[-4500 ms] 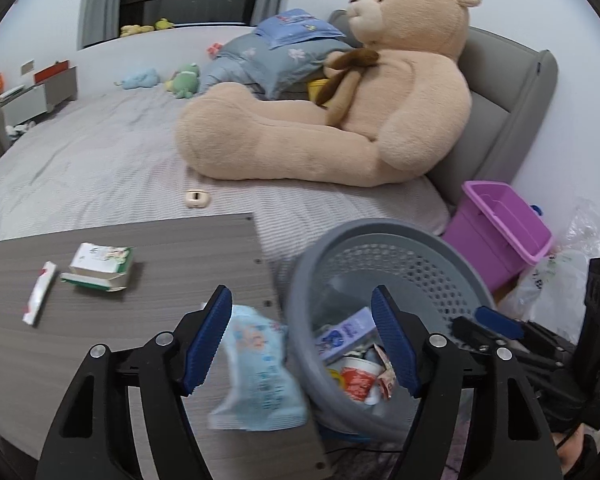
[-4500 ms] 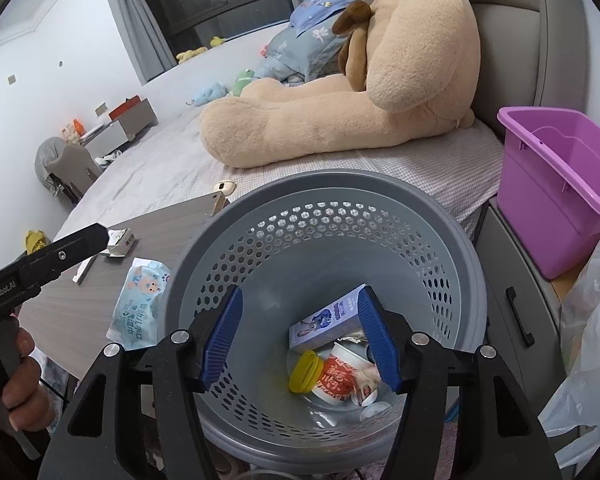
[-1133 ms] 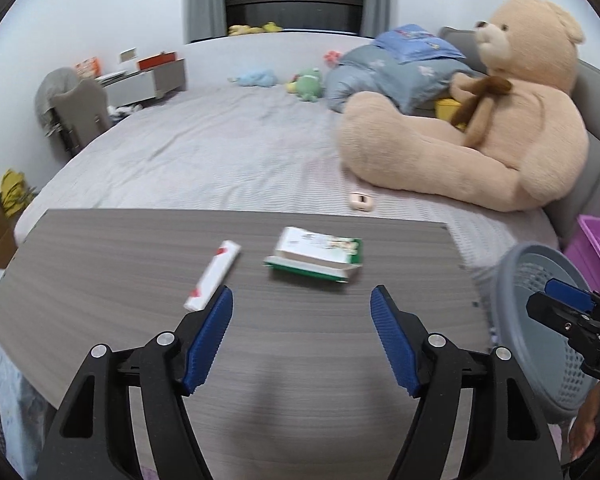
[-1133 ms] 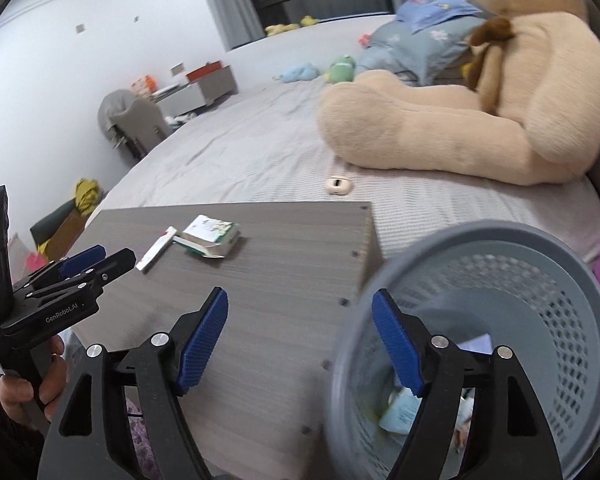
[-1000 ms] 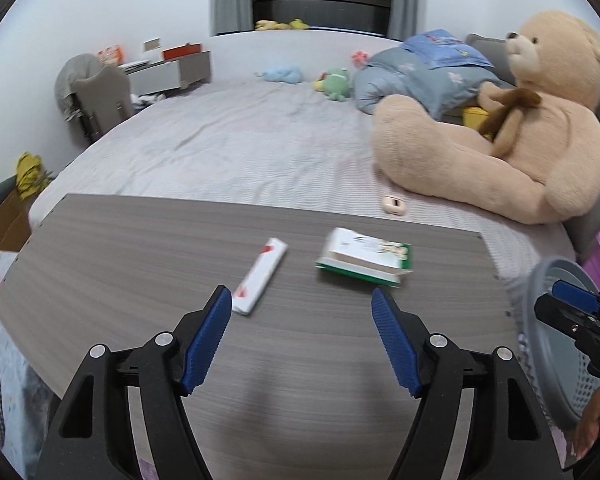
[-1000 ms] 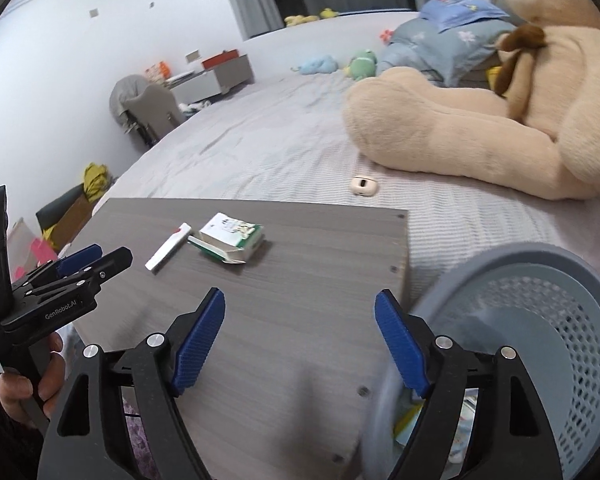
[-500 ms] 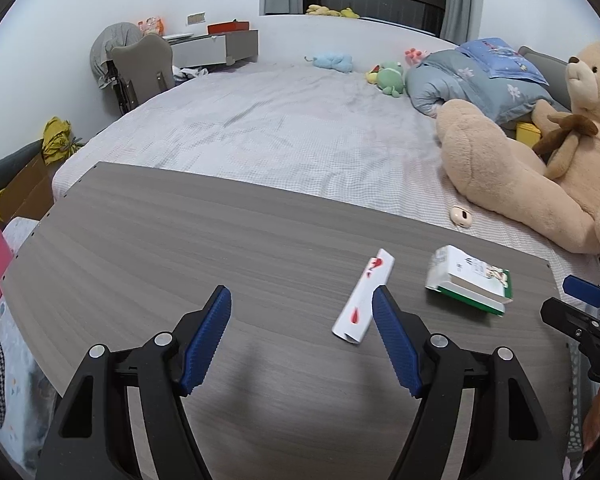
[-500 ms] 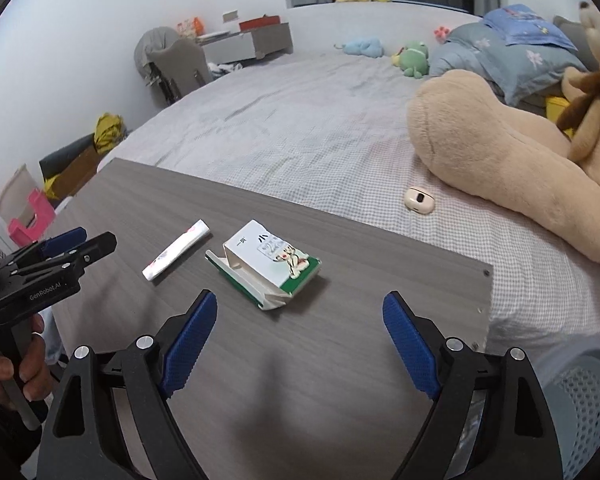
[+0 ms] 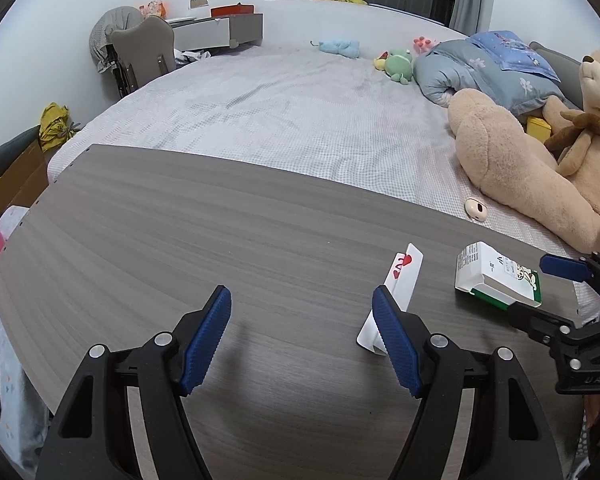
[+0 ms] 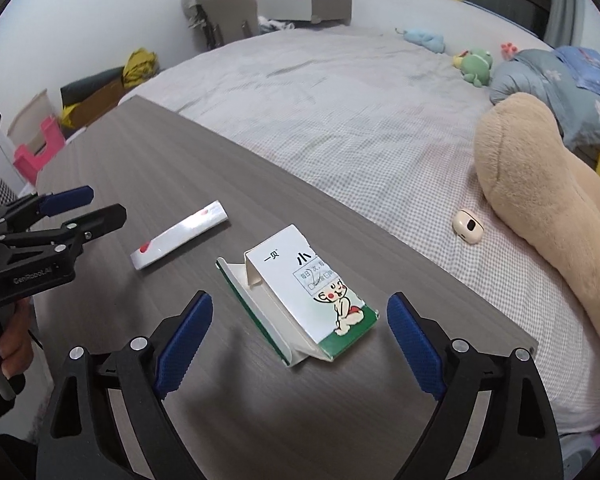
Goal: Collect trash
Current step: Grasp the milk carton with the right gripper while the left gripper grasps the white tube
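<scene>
A white and green carton (image 10: 300, 300) lies flat on the grey wooden table (image 10: 140, 160), one end flap open. My right gripper (image 10: 299, 305) hovers over it with its jaws opening; the carton sits between the blue pads (image 10: 414, 344) but apart from them. A white sachet with red marks (image 9: 396, 292) lies left of the carton (image 9: 498, 276). My left gripper (image 9: 300, 312) is open and empty, and its right finger covers the sachet's near end. The sachet (image 10: 180, 236) shows whole in the right wrist view, beside the left gripper (image 10: 68, 208).
Behind the table lies a bed (image 9: 300, 112) with a big teddy bear (image 9: 540, 176), a small beige gadget (image 9: 476, 210), pillows and soft toys. A chair (image 9: 144, 52) stands at the far left. A pink bin (image 10: 40, 148) sits by the table's left end.
Both grippers have swung left, away from the grey basket, which has left the views. The carton now lies between the right jaws, which stand wider. The sachet now sits by the left gripper's right finger.
</scene>
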### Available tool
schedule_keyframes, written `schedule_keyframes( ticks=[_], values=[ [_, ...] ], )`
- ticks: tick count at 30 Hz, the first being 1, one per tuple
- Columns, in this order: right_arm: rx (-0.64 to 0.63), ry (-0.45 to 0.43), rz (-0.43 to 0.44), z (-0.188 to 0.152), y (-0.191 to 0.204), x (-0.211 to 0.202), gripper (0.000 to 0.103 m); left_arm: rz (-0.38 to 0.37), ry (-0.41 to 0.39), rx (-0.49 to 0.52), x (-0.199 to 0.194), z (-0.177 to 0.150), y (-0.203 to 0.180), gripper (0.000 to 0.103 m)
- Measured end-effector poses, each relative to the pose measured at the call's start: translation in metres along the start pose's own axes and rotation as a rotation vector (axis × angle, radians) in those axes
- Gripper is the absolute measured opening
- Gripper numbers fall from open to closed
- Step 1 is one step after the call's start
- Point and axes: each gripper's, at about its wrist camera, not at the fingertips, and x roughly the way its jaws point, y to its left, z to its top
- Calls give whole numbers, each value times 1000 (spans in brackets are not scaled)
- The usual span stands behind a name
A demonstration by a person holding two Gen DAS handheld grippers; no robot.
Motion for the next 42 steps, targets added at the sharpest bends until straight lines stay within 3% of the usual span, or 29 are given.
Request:
schedule_keyframes(
  ticks=[9,13,19,26,38,42],
  values=[
    [-69,63,8,4,6,27,84,-24,24,4,6,-3,-3,70],
    [-75,86,15,3,6,33,64,-36,29,7,6,-4,-4,70],
    [-18,63,45,-2,1,24,44,-61,41,7,8,-5,-4,70],
    [137,0,50,-12,-11,-1,36,-112,63,36,14,-1,-17,70],
    [269,-72,58,-34,-18,-37,36,-142,123,89,41,7,-43,69],
    [296,-81,57,-41,-18,-45,36,-122,110,113,41,6,-47,51]
  ],
)
